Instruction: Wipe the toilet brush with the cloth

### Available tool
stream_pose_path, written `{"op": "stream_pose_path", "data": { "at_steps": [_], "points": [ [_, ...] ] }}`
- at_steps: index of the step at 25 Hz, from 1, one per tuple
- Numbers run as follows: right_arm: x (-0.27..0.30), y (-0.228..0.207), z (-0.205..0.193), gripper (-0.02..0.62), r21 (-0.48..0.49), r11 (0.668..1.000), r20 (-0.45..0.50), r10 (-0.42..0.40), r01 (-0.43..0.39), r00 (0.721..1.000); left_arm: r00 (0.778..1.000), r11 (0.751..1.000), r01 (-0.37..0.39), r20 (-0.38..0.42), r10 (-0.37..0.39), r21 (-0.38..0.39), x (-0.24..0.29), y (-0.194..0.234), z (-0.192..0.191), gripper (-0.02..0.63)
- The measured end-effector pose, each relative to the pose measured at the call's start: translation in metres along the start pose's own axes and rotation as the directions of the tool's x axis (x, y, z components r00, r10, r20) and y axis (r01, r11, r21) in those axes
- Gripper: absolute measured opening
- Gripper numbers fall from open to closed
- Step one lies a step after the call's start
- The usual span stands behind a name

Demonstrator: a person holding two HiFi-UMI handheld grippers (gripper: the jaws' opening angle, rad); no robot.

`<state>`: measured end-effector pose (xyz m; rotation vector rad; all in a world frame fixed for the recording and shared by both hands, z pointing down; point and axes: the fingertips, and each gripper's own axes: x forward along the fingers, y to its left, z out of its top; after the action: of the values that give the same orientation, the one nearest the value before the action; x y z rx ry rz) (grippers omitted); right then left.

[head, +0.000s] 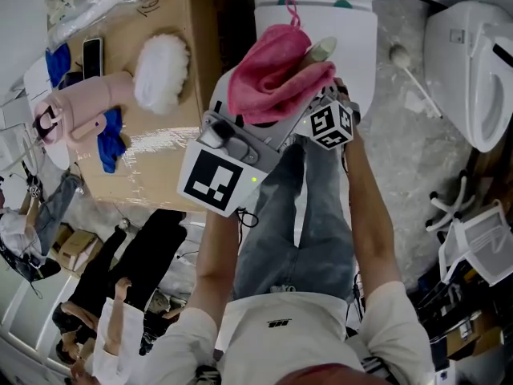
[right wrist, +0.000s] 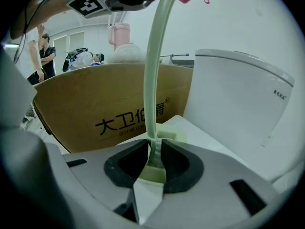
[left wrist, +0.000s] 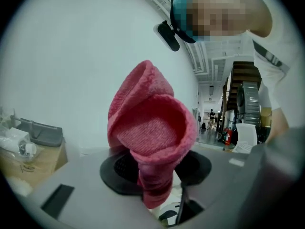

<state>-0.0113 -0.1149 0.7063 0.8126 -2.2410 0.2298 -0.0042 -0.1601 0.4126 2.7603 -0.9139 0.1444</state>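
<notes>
My left gripper (left wrist: 155,178) is clamped on the pink cloth (left wrist: 152,128); right gripper (right wrist: 155,163) pinches the brush handle (right wrist: 152,80), cloth apparently wrapping its far end.

Bright, even indoor light; gripper views bulge, corners black, nearest parts blurred.

cloth (head: 272,77) on toilet brush (head: 324,48), toilet (head: 357,30) behind

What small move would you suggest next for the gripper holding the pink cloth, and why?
Probably slide the left gripper, shut on the pink cloth, down the toilet brush handle toward the right gripper. The cloth sits near the handle's far end, and the stretch between it and the right gripper's grip is bare.
</notes>
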Motion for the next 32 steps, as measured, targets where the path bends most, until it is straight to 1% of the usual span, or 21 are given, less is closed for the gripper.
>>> {"op": "stream_pose_path", "data": {
  "at_steps": [4, 9, 13, 18, 19, 21, 25, 29, 32],
  "points": [
    [-0.003, -0.001, 0.005, 0.104, 0.050, 0.999, 0.004, 0.023, -0.023, 1.000, 0.999, 0.999, -0.031, -0.011, 0.031, 0.007, -0.016, 0.002, 0.002, 0.184],
    [-0.021, -0.007, 0.022, 0.132, 0.070, 0.998, 0.036, 0.005, -0.008, 0.999, 0.998, 0.998, -0.064, -0.025, 0.064, 0.008, -0.031, 0.001, 0.002, 0.183],
    [-0.045, -0.009, 0.040, 0.135, 0.066, 0.998, 0.062, -0.003, -0.001, 0.998, 0.996, 0.996, -0.090, -0.025, 0.090, 0.005, -0.040, -0.003, 0.005, 0.179],
    [-0.089, -0.006, 0.068, 0.133, 0.107, 0.994, 0.124, -0.028, 0.014, 0.992, 0.993, 0.994, -0.108, -0.042, 0.108, 0.003, -0.054, -0.013, 0.014, 0.175],
    [-0.099, -0.004, 0.075, 0.128, 0.119, 0.993, 0.143, -0.037, 0.020, 0.989, 0.993, 0.994, -0.114, -0.045, 0.114, 0.002, -0.058, -0.015, 0.017, 0.174],
    [-0.121, -0.005, 0.091, 0.095, 0.141, 0.989, 0.179, -0.069, 0.043, 0.982, 0.991, 0.993, -0.122, -0.051, 0.122, 0.010, -0.064, -0.018, 0.022, 0.173],
    [-0.168, -0.012, 0.126, 0.078, 0.170, 0.981, 0.243, -0.132, 0.092, 0.961, 0.988, 0.991, -0.129, -0.079, 0.132, 0.035, -0.074, -0.023, 0.031, 0.172],
    [-0.217, -0.013, 0.163, 0.063, 0.175, 0.976, 0.306, -0.178, 0.128, 0.935, 0.986, 0.988, -0.150, -0.076, 0.152, 0.031, -0.086, -0.030, 0.048, 0.169],
    [-0.257, -0.015, 0.194, 0.045, 0.191, 0.969, 0.358, -0.216, 0.155, 0.908, 0.983, 0.985, -0.169, -0.059, 0.171, 0.041, -0.095, -0.035, 0.068, 0.158]
  ]
}}
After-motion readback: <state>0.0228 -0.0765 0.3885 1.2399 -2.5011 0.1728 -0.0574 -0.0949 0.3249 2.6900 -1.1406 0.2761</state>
